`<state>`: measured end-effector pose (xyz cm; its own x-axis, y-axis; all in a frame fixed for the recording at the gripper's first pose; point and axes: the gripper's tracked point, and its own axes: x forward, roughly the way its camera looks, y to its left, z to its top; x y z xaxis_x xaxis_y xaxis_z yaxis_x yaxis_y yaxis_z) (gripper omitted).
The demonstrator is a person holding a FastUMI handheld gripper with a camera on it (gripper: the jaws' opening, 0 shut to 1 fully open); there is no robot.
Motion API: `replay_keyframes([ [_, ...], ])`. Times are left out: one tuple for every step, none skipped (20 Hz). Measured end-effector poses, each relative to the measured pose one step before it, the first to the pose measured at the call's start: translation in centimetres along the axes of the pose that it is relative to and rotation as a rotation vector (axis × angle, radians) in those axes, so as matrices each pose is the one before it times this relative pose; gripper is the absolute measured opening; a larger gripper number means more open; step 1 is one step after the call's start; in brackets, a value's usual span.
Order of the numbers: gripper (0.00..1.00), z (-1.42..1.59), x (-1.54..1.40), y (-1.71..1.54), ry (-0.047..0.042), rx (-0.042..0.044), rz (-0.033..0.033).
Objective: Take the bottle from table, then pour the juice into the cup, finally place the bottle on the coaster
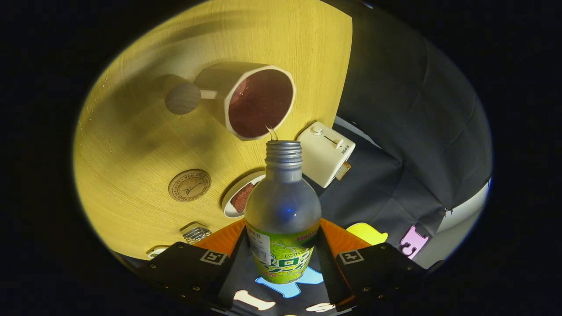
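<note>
- The tool (283, 259) grips a bottle (283, 206) between its two fingers, one pressing on each side of the green label, low on the body. Holding it low probably leaves the neck free for pouring.
- The bottle is tipped well over, and its open, threaded mouth points at the cup (254, 101) just beyond it. A thin curl of liquid leaves the mouth near the cup's rim, so the pour looks under way.
- The bottle's frosted body looks nearly empty, though this is hard to tell.
- The cup is pale outside, with a round knob on its handle. It holds dark red liquid and stands on the counter (131, 145).
- A round cork coaster (189, 185) lies bare on the counter, apart from the cup, likely waiting for the bottle.
- Near the coaster sit a small white dish (232, 197) holding something reddish, and a wire object (195, 235) beside one finger.
- A white toaster (326, 153) stands at the counter's edge.
- The counter is yellow wood grain; black cloth hangs behind it.
</note>
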<state>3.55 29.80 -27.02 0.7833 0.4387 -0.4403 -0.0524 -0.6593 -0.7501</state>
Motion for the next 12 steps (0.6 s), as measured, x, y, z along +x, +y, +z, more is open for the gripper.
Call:
replay_keyframes([
  [0.77, 0.147, 0.090, 0.032, 0.00002, -0.00160, 0.00200],
  [0.77, 0.043, 0.034, 0.045, 0.00090, -0.00077, 0.00152],
  [0.77, 0.086, 0.077, 0.058, 0.00079, -0.00065, 0.00390],
  [0.77, 0.054, 0.029, 0.131, 0.00089, 0.00026, 0.00676],
  [0.77, 0.123, 0.094, 0.249, -0.00066, -0.00059, 0.00669],
  [0.77, 0.059, 0.022, 0.020, 0.00167, 0.00001, 0.00360],
  [0.77, 0.022, 0.046, 0.000, 0.00246, 0.00203, 0.00214],
  [0.77, 0.060, 0.019, -0.014, 0.00108, 0.00180, 0.00145],
  [0.77, 0.087, -0.010, 0.061, 0.00064, 0.00261, 0.00142],
  [0.78, 0.014, 0.022, -0.002, 0.00012, 0.00518, 0.00101],
  [0.77, 0.030, 0.037, 0.075, 0.00112, 0.00590, 0.00204],
  [0.77, 0.041, -0.035, 0.038, -0.00015, 0.00722, 0.00068],
])
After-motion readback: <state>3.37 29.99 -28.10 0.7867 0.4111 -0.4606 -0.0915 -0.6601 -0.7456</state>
